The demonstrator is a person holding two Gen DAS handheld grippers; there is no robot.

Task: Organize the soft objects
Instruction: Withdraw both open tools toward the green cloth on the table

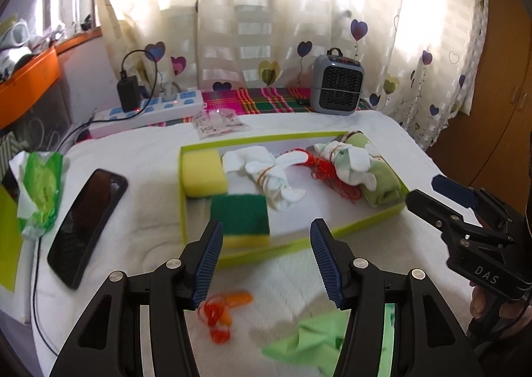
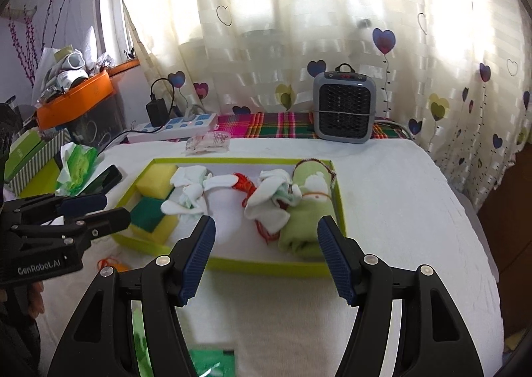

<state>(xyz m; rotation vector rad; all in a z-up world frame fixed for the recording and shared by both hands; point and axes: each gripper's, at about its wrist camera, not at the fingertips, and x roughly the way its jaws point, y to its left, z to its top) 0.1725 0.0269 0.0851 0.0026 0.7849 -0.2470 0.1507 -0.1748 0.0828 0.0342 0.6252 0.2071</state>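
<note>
A shallow green-rimmed tray (image 1: 182,197) (image 2: 266,266) lies on a white towel. It holds a yellow sponge (image 1: 203,172) (image 2: 155,181), a green-topped sponge (image 1: 240,214) (image 2: 149,215), a tied white cloth bundle (image 1: 272,177) (image 2: 186,192), red string (image 1: 327,170) (image 2: 246,185), a second white bundle (image 1: 349,160) (image 2: 271,200) and a rolled green towel (image 1: 382,180) (image 2: 304,224). My left gripper (image 1: 266,260) is open and empty in front of the tray. My right gripper (image 2: 266,257) is open and empty at the tray's near edge.
An orange string (image 1: 219,310) and a green cloth (image 1: 312,337) lie on the towel near me. A black phone (image 1: 88,224), a tissue pack (image 1: 41,190), a power strip (image 1: 149,109), a plastic packet (image 1: 219,122) and a small grey heater (image 1: 337,84) (image 2: 344,112) surround the tray.
</note>
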